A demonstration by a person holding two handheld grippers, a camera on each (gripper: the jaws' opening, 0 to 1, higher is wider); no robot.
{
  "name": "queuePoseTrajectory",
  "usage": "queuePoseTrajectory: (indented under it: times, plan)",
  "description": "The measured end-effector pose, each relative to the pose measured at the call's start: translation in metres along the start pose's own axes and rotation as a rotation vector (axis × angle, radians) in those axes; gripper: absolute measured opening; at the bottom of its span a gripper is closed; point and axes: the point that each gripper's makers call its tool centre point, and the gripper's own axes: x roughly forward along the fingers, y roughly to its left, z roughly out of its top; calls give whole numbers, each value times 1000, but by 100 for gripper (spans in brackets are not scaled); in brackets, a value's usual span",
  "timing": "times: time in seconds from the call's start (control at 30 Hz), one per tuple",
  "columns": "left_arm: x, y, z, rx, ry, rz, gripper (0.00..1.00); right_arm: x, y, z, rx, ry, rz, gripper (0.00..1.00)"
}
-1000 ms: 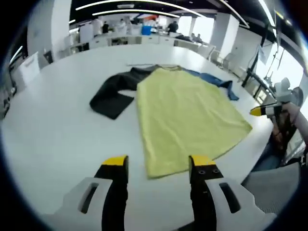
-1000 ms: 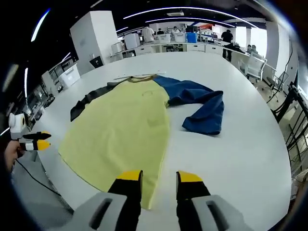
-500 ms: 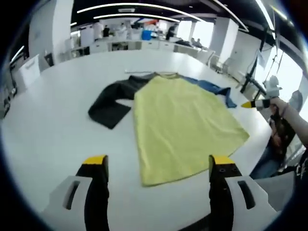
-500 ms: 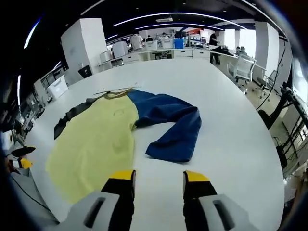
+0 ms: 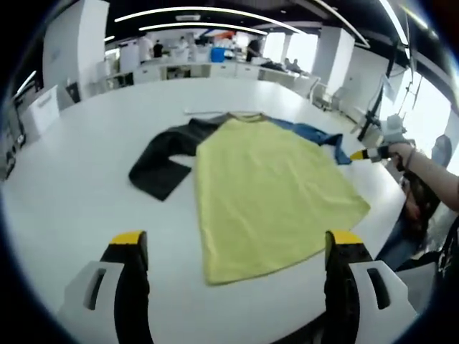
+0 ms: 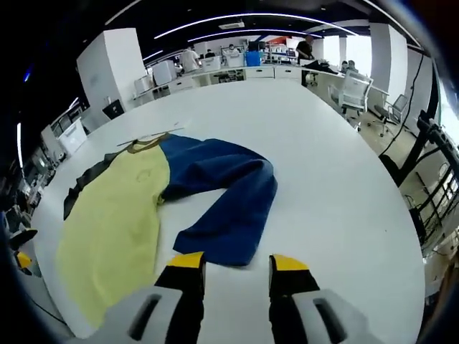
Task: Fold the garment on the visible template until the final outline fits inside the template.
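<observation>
A yellow garment (image 5: 269,190) is being seen spread flat on the wide white table (image 5: 72,179), its neckline at the far end and its hem at the near end, close to the table's near edge. In the left gripper view it is being shown as a long, smooth panel, widening a little toward the hem, with hardly a wrinkle across it. A black sleeve (image 5: 163,158) is being shown trailing out from under its left side, bent and lying flat on the table. A blue sleeve (image 5: 315,133) is being shown coming out from under the right side, near the far end.

In the right gripper view the blue sleeve (image 6: 226,193) is being seen much closer: it is curving from the collar down toward the near side, rumpled and folded over on itself, its cuff end lying just beyond the jaws. The yellow garment (image 6: 115,222) is lying to the left of it, touching it along one edge.

The left gripper (image 5: 237,247) is being held over the table's near edge, its yellow-tipped jaws spread wide apart, nothing between them. The right gripper (image 6: 237,264) is being held just short of the blue cuff, its jaws parted by a narrow gap with only bare table showing between them. The right gripper (image 5: 369,153) is also being caught at the right of the left gripper view, in a person's hand (image 5: 400,152).
</observation>
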Motion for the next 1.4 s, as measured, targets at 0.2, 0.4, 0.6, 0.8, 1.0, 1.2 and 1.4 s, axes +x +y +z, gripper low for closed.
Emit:
queuePoseTrajectory:
  times: [0.2, 0.4, 0.6, 0.8, 1.0, 1.2, 1.4]
  plan:
    - [-1, -2, 2, 5, -8, 4, 99, 9, -3, -4, 7, 22, -12, 21]
    - [-2, -3, 2, 10, -1, 6, 99, 13, -9, -9, 25, 44, -34, 9]
    - [-3, -5, 5, 14, -15, 1, 99, 17, -12, -7, -2, 38, -44, 4]
    - [-3, -7, 9, 13, -27, -6, 99, 15, -22, -8, 31, 41, -84, 0]
    - [-5, -12, 12, 18, -33, -20, 99, 11, -40, -8, 14, 52, -120, 0]
    - [-5, -11, 12, 29, -28, -16, 99, 7, -63, -7, -17, 70, -173, 0]
    - [-7, -13, 16, 39, -36, -20, 99, 6, -84, 0, -65, 84, -212, 0]
